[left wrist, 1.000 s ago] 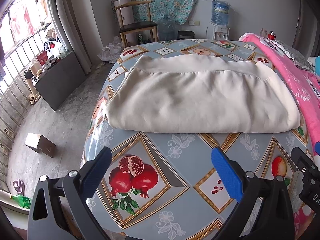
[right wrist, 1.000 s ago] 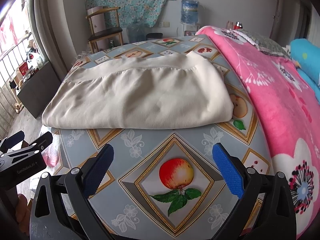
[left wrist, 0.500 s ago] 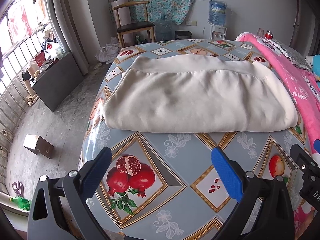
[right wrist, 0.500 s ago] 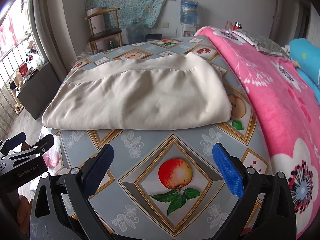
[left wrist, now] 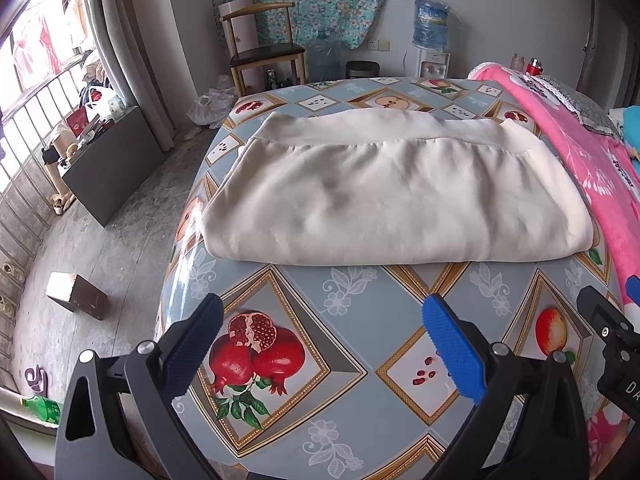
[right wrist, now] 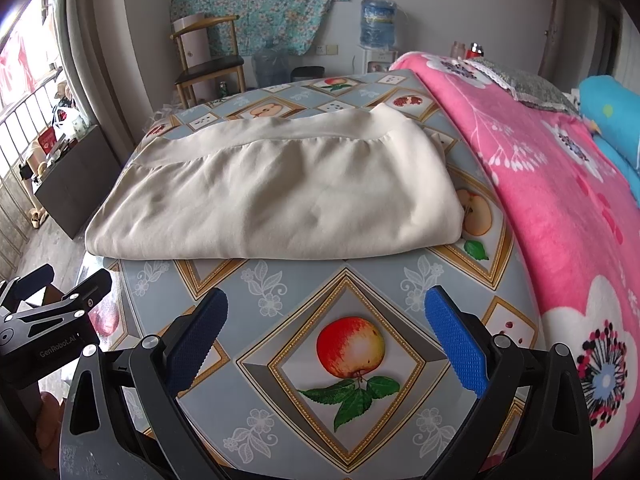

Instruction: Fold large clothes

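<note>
A cream garment (left wrist: 392, 192) lies folded into a wide rectangle on the fruit-print tablecloth (left wrist: 360, 336), its ribbed hem along the far edge. It also shows in the right wrist view (right wrist: 280, 196). My left gripper (left wrist: 320, 344) is open and empty, held over the cloth short of the garment's near edge. My right gripper (right wrist: 326, 340) is open and empty, also short of the near edge, over an apple print. The left gripper's body (right wrist: 44, 328) shows at the left of the right wrist view.
A pink flowered blanket (right wrist: 560, 208) covers the table's right side, with a blue cushion (right wrist: 612, 116) beyond. A wooden chair (left wrist: 264, 48), a water dispenser (left wrist: 430, 36) and a bin stand by the far wall. A dark cabinet (left wrist: 108, 168) and a small box (left wrist: 76, 296) are on the floor at left.
Both grippers have drawn back and risen slightly from the garment, staying open. The garment has not moved.
</note>
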{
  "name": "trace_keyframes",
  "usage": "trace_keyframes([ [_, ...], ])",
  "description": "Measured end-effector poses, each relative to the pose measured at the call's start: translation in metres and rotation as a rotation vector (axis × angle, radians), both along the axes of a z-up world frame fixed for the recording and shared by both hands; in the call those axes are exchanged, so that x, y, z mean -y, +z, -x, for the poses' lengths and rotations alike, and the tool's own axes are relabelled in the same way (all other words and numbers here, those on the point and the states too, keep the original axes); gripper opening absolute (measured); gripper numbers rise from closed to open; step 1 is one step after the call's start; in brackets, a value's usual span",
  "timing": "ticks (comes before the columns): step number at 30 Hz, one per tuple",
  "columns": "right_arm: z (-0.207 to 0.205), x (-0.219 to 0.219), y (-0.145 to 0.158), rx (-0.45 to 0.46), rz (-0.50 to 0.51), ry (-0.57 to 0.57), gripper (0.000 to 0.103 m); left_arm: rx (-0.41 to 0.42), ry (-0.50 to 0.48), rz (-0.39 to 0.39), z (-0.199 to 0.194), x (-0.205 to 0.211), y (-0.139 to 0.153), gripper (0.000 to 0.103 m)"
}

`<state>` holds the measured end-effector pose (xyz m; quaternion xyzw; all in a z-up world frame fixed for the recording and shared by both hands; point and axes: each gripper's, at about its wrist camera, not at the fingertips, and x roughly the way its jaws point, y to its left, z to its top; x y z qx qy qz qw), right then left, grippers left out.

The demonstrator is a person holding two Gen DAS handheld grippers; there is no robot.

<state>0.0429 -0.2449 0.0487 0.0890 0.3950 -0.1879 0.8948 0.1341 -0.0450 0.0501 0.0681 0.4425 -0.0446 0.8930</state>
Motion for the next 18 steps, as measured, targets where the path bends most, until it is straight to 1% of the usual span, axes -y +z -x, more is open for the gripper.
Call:
trace_keyframes([
  [18, -0.0004, -0.0011, -0.0005, 0.000, 0.004, 0.000, 0.096, -0.001, 0.001, 0.003, -0.0004, -0.0011, 0.0001, 0.098],
])
